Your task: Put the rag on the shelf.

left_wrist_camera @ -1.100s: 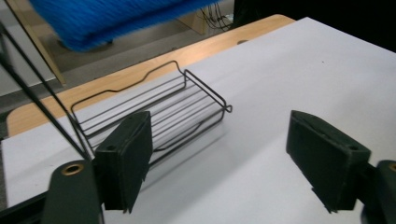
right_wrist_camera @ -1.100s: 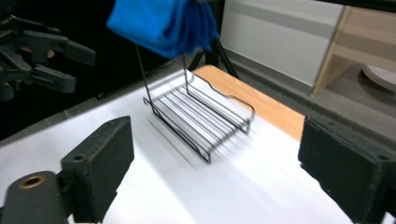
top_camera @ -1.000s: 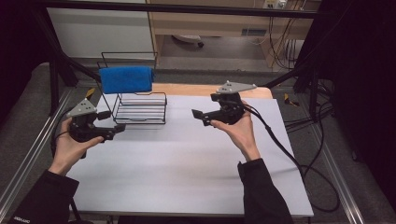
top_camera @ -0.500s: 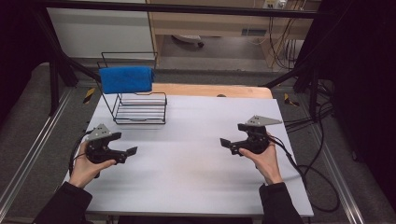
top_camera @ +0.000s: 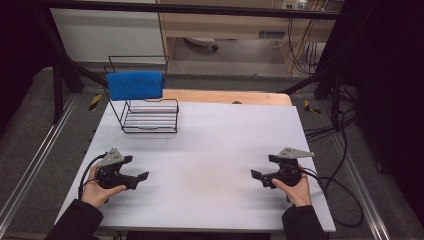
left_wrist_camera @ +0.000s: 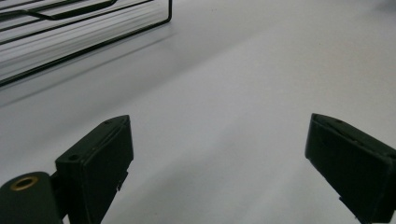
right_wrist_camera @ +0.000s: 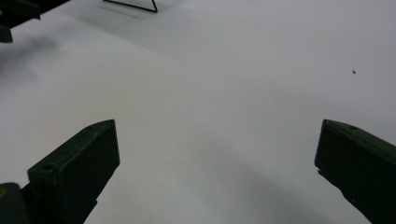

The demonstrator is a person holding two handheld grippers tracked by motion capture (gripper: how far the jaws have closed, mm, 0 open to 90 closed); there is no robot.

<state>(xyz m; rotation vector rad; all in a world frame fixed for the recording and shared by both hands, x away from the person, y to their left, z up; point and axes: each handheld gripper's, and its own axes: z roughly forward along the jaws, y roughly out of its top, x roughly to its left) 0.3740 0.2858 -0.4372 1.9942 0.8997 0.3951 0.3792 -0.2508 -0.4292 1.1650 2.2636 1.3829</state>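
Towel [top_camera: 135, 85] draped over top rail of wire rack [top_camera: 149, 116] at counter [top_camera: 220, 145] far left. Left hand-held gripper [top_camera: 141, 177] nearer, rack ahead of it; right hand-held gripper [top_camera: 256, 175] well apart. Both: jaws spread, nothing between.

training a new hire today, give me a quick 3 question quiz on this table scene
1. True or false: the blue towel hangs over the wire rack.
2. Which gripper is nearer the rack? A) left gripper B) right gripper
3. What is between the right gripper's jaws?

Key: 1 true. 2 A. 3 nothing; both grippers are open over the bare white table.
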